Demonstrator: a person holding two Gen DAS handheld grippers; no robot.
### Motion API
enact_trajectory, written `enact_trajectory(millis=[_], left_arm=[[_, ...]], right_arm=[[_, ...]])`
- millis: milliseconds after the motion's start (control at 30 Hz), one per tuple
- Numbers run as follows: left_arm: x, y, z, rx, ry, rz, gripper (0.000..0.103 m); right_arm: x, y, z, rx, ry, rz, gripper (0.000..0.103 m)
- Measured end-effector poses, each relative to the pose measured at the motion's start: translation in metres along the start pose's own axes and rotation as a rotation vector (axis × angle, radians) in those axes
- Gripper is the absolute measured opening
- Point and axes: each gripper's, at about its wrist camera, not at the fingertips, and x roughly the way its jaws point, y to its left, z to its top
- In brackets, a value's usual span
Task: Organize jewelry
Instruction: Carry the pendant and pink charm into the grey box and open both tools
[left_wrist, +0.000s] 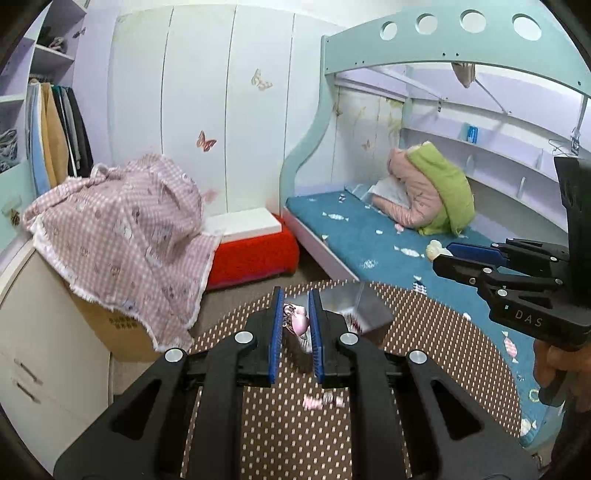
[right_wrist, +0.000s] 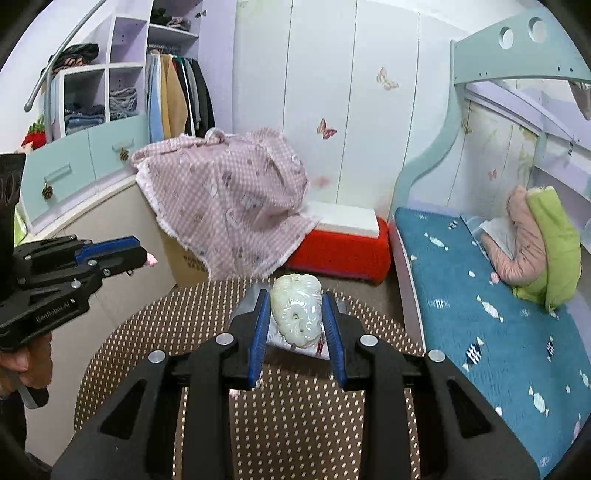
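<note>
The left gripper (left_wrist: 297, 325) is clamped on a small pink charm (left_wrist: 300, 324), raised over the dotted table (left_wrist: 424, 314) to keep it clear. To its right, the right gripper (right_wrist: 295, 325) pinches a pale jade pendant (right_wrist: 295, 310), likewise held above the table's far edge, probably for sorting.

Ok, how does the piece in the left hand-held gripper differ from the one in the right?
The pink charm in the left hand-held gripper is pink, with some metal fittings attached; the jade carving in the right hand-held gripper is pale greenish-white, plain stone. The pink charm is clearly smaller than the jade carving, so the left jaws stand narrower than the right. Both are clamped between blue pads above the dotted round table.
</note>
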Motion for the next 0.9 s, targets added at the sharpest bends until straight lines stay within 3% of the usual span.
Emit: enact_trajectory(millis=[367, 633, 900], left_arm=[[0.061, -0.012, 0.041, -0.033, 0.043, -0.090, 0.014], [0.129, -0.016, 0.036, -0.053, 0.157, -0.114, 0.014], [0.173, -0.007, 0.019, -0.068, 0.247, -0.099, 0.015]], right_arm=[[0.050, -0.018, 0.011, 0.013, 0.078, -0.005, 0.027], [0.101, -0.027, -0.004, 0.032, 0.181, 0.011, 0.027], [0.137, -0.030, -0.016, 0.042, 0.254, 0.026, 0.027]])
